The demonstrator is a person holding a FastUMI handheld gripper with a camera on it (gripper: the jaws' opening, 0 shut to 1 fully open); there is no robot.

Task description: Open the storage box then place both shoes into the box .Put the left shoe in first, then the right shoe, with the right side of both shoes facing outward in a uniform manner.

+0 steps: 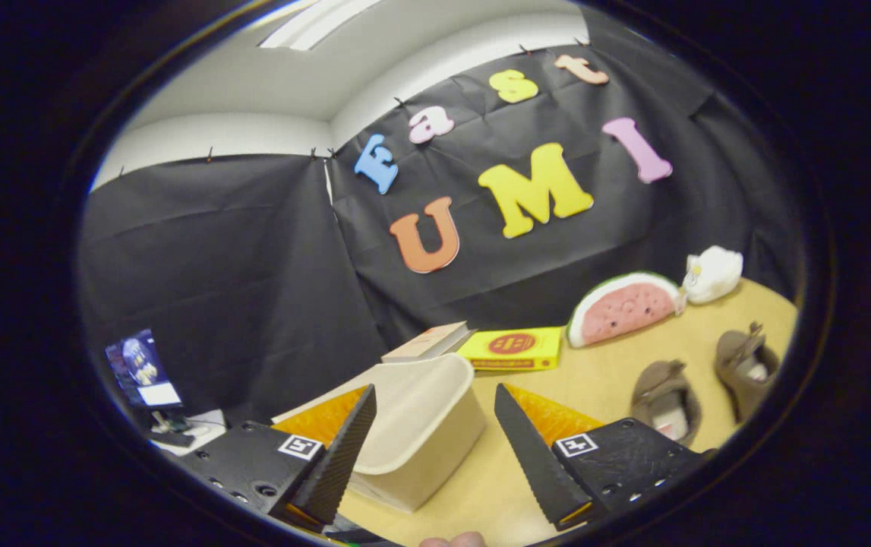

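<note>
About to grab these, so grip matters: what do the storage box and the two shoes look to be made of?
The storage box, between the open gripper fingers, looks like matte cream plastic: smooth walls, rolled rim, no gloss. The shoes beyond the right finger look like soft brown suede or felt, dull and slumped, with pale linings; exact fabric unclear.

We see a pale wooden table (602, 380). On it near us sits a cream storage box (424, 429), lid shut. Beyond it lie a book (426, 342) and a yellow box (512, 348). Further right rest a watermelon-slice cushion (621, 308) and a white plush (712, 273). Two brown shoes (667, 399) (746, 368) lie on the right.
</note>
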